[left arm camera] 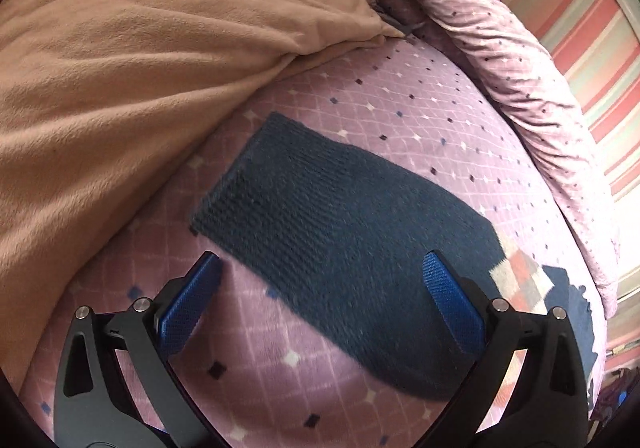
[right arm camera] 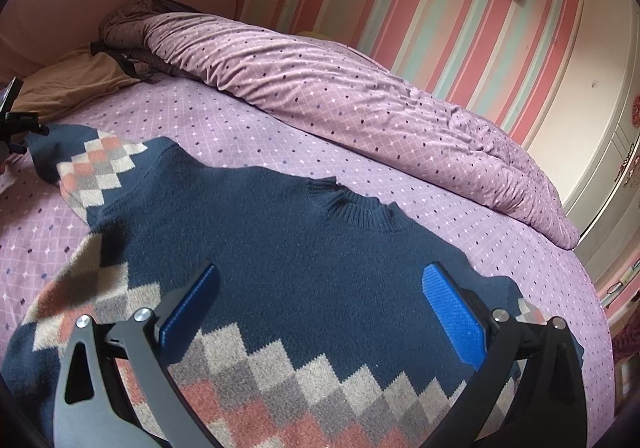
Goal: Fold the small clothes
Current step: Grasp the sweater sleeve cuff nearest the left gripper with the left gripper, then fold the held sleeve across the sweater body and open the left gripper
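Note:
A small navy knitted sweater with a pink, grey and white diamond band lies flat on the bed, collar toward the far side. Its left sleeve stretches out flat, ribbed cuff at the far left end. My left gripper is open and empty, hovering over the sleeve with one fingertip past each edge. My right gripper is open and empty above the sweater's chest. The other sleeve reaches to the left in the right wrist view.
The bed has a purple diamond-pattern sheet. A bunched purple duvet lies along the far side by the striped wall. A tan blanket is heaped left of the sleeve. A white wardrobe stands at the right.

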{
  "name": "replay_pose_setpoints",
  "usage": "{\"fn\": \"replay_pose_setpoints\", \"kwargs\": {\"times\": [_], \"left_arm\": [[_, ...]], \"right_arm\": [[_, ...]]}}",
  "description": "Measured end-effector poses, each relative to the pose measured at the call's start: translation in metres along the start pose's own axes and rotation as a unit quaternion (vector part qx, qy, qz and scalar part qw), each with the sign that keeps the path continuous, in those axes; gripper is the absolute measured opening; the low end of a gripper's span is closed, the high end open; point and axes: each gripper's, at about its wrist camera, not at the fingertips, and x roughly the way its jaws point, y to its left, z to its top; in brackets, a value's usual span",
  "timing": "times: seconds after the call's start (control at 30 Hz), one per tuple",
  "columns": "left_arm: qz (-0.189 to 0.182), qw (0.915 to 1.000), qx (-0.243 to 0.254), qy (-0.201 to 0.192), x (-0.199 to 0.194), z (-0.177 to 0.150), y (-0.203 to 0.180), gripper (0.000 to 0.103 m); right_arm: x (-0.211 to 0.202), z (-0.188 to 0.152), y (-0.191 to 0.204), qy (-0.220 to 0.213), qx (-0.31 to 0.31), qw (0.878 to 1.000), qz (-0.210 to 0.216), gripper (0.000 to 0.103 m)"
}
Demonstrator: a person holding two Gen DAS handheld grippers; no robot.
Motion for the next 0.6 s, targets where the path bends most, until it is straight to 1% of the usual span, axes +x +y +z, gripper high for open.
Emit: {"fn": "replay_pose_setpoints", "kwargs": {"times": [0.03, 0.07, 0.1, 0.13, 0.17, 0.2, 0.23, 0.27, 0.37, 0.4, 0.47, 0.53, 0.6], "left_arm": [[0.018, 0.9998, 0.005, -0.006, 0.001, 0.001, -0.003, 0.083], [0.034, 0.9993, 0.012, -0.010, 0.002, 0.002, -0.006, 0.075], [0.057, 0.9981, 0.019, -0.014, 0.003, 0.002, -0.009, 0.061], [0.066, 0.9974, 0.024, -0.019, 0.002, 0.002, -0.010, 0.038], [0.066, 0.9972, 0.026, -0.024, 0.000, 0.003, -0.009, 0.024], [0.064, 0.9972, 0.026, -0.030, -0.003, 0.003, -0.008, 0.016], [0.057, 0.9976, 0.022, -0.033, -0.004, 0.004, -0.007, 0.014], [0.058, 0.9974, 0.025, -0.035, -0.005, 0.004, -0.007, 0.013], [0.074, 0.9945, 0.051, -0.054, -0.013, 0.000, -0.022, 0.011], [0.072, 0.9936, 0.060, -0.062, -0.019, -0.001, -0.030, 0.010], [0.056, 0.9926, 0.076, -0.077, -0.037, -0.004, -0.051, 0.010], [0.030, 0.9908, 0.098, -0.088, -0.056, -0.009, -0.079, 0.010], [-0.009, 0.9881, 0.122, -0.093, -0.079, -0.023, -0.122, 0.010]], "right_arm": [[0.001, -0.001, 0.000, 0.001, -0.001, 1.000, -0.002, 0.102], [0.001, -0.002, -0.001, 0.002, -0.001, 1.000, -0.005, 0.102], [0.000, -0.003, -0.001, 0.003, -0.001, 1.000, -0.005, 0.101], [0.000, -0.004, -0.002, 0.003, -0.001, 1.000, -0.006, 0.101], [-0.001, -0.005, -0.003, 0.003, 0.000, 1.000, -0.007, 0.102], [-0.001, -0.006, -0.003, 0.003, 0.001, 1.000, -0.007, 0.102], [-0.002, -0.006, -0.004, 0.004, 0.002, 1.000, -0.006, 0.101], [-0.003, -0.007, -0.005, 0.004, 0.002, 1.000, -0.006, 0.101], [-0.006, -0.009, -0.009, 0.004, 0.000, 1.000, -0.011, 0.102], [-0.006, -0.009, -0.011, 0.004, 0.000, 1.000, -0.013, 0.101], [-0.009, -0.009, -0.016, 0.003, 0.001, 1.000, -0.018, 0.101], [-0.012, -0.009, -0.023, -0.002, 0.007, 1.000, -0.019, 0.101], [-0.016, -0.010, -0.035, -0.002, 0.019, 1.000, -0.024, 0.101]]}}
